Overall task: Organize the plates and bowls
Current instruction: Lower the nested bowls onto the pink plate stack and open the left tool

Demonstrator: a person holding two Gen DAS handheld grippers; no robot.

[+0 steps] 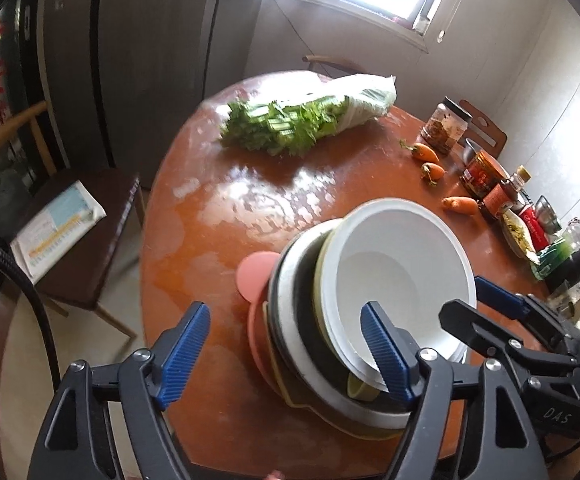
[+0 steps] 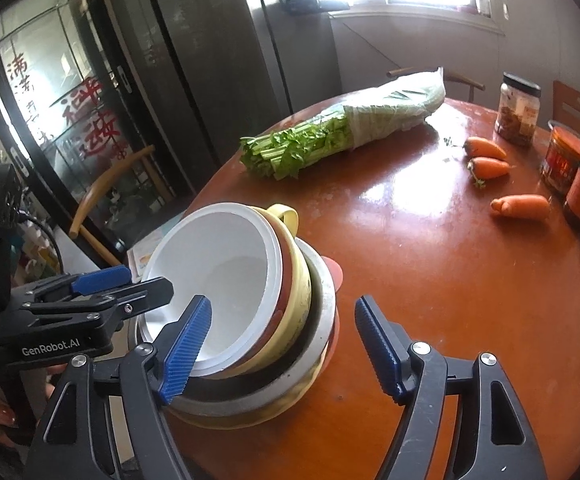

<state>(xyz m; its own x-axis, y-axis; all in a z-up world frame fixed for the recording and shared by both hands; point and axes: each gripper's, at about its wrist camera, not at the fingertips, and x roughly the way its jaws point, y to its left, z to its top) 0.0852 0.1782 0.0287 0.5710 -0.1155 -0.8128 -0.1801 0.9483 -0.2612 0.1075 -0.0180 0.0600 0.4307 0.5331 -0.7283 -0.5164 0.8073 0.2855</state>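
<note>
While your left gripper and right gripper stand spread, pinching nothing, the white bowl tops a tilted stack of bowls on the worktop, one finger of each over its rim.

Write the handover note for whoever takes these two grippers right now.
Left gripper: open, one finger inside the white bowl, not clamped.
Right gripper: open, straddling the stack's right rim, gripping nothing.
Things: white bowl on top, nested in the yellow bowl, grey bowl and pink plates, near the table's front edge.
Done: the dishes in view are stacked.
Left: stack leans; straighten it. Whether more dishes remain isn't visible.
</note>
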